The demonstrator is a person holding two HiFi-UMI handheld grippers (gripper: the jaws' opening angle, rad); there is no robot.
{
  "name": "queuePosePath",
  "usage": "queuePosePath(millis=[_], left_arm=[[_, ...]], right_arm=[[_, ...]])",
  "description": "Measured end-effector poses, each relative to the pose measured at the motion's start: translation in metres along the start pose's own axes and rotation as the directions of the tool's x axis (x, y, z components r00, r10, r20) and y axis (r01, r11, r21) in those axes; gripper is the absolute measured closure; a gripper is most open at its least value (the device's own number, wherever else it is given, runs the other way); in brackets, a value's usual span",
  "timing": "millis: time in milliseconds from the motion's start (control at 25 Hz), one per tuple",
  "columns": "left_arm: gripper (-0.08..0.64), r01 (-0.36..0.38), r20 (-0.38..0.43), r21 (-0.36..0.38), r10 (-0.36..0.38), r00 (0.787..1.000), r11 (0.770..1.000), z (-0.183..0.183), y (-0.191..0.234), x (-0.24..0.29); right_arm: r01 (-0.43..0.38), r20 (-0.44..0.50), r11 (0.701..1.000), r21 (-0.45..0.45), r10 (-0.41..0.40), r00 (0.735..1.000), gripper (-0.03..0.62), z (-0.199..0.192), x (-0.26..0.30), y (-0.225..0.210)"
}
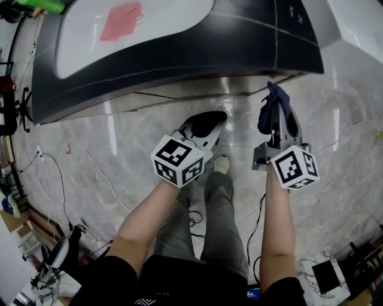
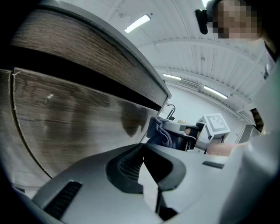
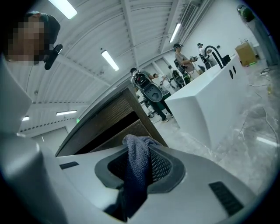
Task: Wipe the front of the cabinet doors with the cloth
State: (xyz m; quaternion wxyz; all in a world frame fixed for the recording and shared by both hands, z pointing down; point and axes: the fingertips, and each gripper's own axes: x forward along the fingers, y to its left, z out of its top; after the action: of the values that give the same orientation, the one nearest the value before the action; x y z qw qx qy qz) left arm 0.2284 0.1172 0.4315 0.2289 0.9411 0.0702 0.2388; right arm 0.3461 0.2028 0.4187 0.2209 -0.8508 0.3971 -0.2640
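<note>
Your right gripper (image 3: 139, 146) is clamped on the dark blue cloth (image 3: 134, 175). The cloth bunches above the jaw tips and trails back between them. Your left gripper (image 2: 143, 151) has its jaws together with nothing in them.

In the head view both grippers are low, in front of your legs. The left is just beside your shoe (image 1: 221, 164), and the right points at the foot of the counter (image 1: 179, 57). The cloth's tip sits right at the base of the unit. I can't tell whether it is touching.

The left gripper view shows the wood-grain cabinet doors (image 2: 65, 127) close on its left, with a dark gap above them under the overhanging top. In that view the cloth is near the far edge of the doors.

On the counter there is a pink sheet (image 1: 121, 21) on the white surface and a green bottle (image 1: 42, 5) at the far left. The marble floor (image 1: 119, 143) has cables (image 1: 60, 173) running across it on your left.
</note>
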Motion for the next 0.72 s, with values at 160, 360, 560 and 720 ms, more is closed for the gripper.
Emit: queuePosePath(millis=[160,360,560,720], left_arm=[[0.560,-0.014,-0.012,-0.010,0.014,1.000,1.000,-0.010,0.006,-0.002],[0.560,-0.050,-0.010,-0.032,0.049,0.999,0.998,-0.022,0.024,-0.021],[0.560,-0.098,-0.001,-0.057,0.098,0.995,0.994,-0.032,0.050,-0.055],[0.560,-0.138,0.009,-0.081,0.139,0.990,0.987,-0.041,0.073,-0.086]], right_arm=[[-0.023,-0.030,1.000,-0.008,0.022,0.999,0.508,-0.015,-0.004,0.006],[-0.054,-0.085,0.998,0.016,0.056,0.995,0.508,-0.051,0.002,0.026],[-0.103,-0.133,0.994,0.024,0.105,0.986,0.508,-0.085,0.012,0.065],[-0.148,-0.177,0.989,0.016,0.148,0.973,0.508,-0.115,0.024,0.096]])
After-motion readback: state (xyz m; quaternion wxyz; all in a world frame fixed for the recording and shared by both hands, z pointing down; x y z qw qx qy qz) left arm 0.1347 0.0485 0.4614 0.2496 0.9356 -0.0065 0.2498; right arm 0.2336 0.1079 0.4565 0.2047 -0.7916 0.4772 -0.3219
